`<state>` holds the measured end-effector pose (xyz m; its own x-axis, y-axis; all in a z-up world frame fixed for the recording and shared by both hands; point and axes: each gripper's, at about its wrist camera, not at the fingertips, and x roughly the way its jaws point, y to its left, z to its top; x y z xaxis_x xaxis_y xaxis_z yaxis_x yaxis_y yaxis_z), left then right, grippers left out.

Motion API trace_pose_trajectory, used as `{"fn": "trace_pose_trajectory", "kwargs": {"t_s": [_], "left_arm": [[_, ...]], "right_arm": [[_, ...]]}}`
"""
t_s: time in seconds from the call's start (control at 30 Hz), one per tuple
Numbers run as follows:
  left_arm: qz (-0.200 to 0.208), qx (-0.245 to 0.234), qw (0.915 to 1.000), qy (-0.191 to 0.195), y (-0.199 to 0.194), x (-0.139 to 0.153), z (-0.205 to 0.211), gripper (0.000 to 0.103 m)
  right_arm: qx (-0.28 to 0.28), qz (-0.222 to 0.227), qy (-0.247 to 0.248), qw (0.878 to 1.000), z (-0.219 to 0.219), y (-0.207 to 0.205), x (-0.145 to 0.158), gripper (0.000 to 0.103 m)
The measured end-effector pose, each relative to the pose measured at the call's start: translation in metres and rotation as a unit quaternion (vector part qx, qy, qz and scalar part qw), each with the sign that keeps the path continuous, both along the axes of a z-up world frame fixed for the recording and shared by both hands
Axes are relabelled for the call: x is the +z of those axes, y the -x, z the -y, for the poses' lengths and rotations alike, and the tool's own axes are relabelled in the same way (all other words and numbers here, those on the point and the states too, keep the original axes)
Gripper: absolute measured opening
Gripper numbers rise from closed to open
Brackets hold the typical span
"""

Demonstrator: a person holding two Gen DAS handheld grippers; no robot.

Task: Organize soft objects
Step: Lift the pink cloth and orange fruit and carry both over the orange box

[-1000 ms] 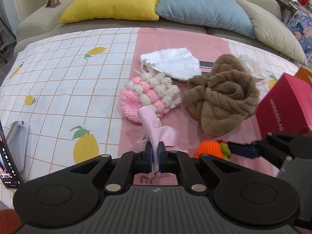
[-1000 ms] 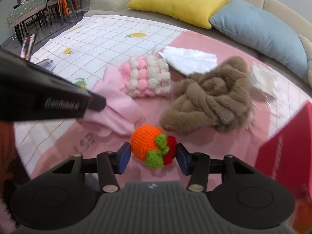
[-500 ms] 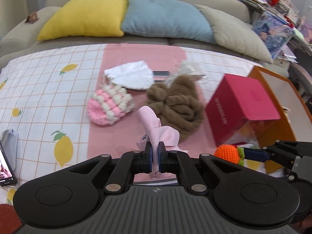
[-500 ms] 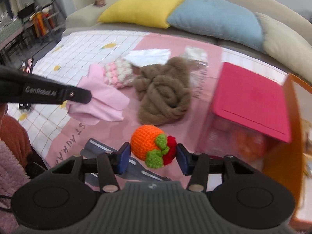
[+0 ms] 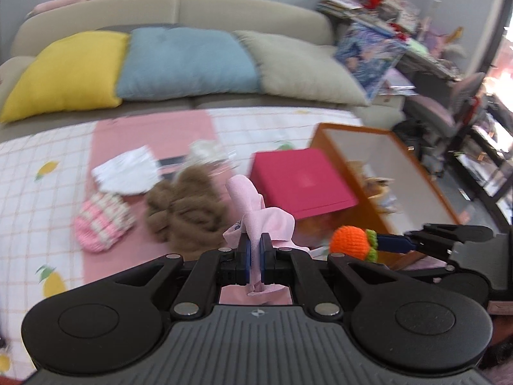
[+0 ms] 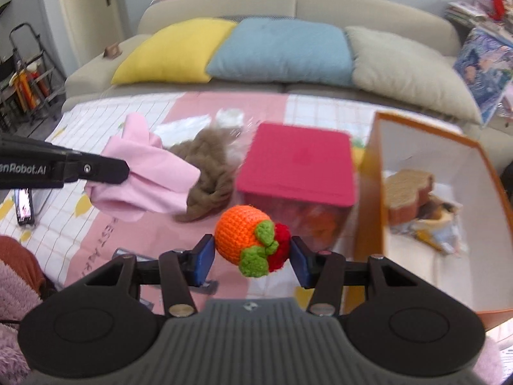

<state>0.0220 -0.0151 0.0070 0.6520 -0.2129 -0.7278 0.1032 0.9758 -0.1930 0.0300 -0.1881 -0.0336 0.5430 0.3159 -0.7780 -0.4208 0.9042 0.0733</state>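
- Left gripper (image 5: 253,250): jaws closed to a narrow slit, clamped on a pink cloth (image 5: 256,211). The cloth stands up from the pads and also hangs below them.
- Right gripper (image 6: 251,258): jaws about half open, both blue pads pressed against a crocheted orange fruit (image 6: 247,239). The fruit carries green leaves and a red part on its right side. It is held clear of the surface.
- In the right wrist view, the left gripper enters from 9 o'clock with the pink cloth bunched at its tip.
- In the left wrist view, the right gripper enters from 4 o'clock with the orange fruit at its tip.
- Orange box (image 6: 426,128): open, white inside, at 3 o'clock in the right wrist view. It holds a tan plush item (image 6: 405,189) and other items too blurred to identify.
- Magenta-lidded container (image 6: 298,166): just beside the orange box, at 12 o'clock from the fruit.
- Brown fuzzy bundle (image 5: 186,208): lies on the pink strip of the lemon-print sheet (image 5: 38,192), at 10 o'clock from the left gripper.
- Pink-and-white knit item (image 5: 102,221): lies beside the bundle, at its 9 o'clock.
- White cloth (image 5: 128,173): lies behind the knit item, at 12 o'clock from it.
- Sofa (image 5: 224,9): at the rear, with yellow (image 5: 67,70), blue (image 5: 189,61) and beige (image 5: 298,67) cushions in a row.
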Motion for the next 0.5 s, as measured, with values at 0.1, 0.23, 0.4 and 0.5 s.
{"fn": "trace_pose_trajectory", "kwargs": {"t_s": [0.1, 0.23, 0.4, 0.5], "left_arm": [[0.013, -0.024, 0.9996, 0.009, -0.007, 0.008, 0.014, 0.006], [0.029, -0.059, 0.9977, 0.018, -0.022, 0.017, 0.035, 0.005], [0.044, -0.109, 0.9928, 0.023, -0.044, 0.027, 0.070, 0.006], [0.048, -0.136, 0.9894, 0.020, -0.061, 0.028, 0.095, 0.006]], "right_arm": [[-0.014, 0.022, 0.003, 1.000, 0.016, -0.003, 0.012, 0.050], [-0.046, 0.047, 0.012, 0.998, 0.040, -0.011, 0.025, 0.050], [-0.085, 0.067, 0.045, 0.993, 0.074, -0.021, 0.033, 0.050], [-0.110, 0.054, 0.073, 0.990, 0.101, -0.030, 0.031, 0.050]]}}
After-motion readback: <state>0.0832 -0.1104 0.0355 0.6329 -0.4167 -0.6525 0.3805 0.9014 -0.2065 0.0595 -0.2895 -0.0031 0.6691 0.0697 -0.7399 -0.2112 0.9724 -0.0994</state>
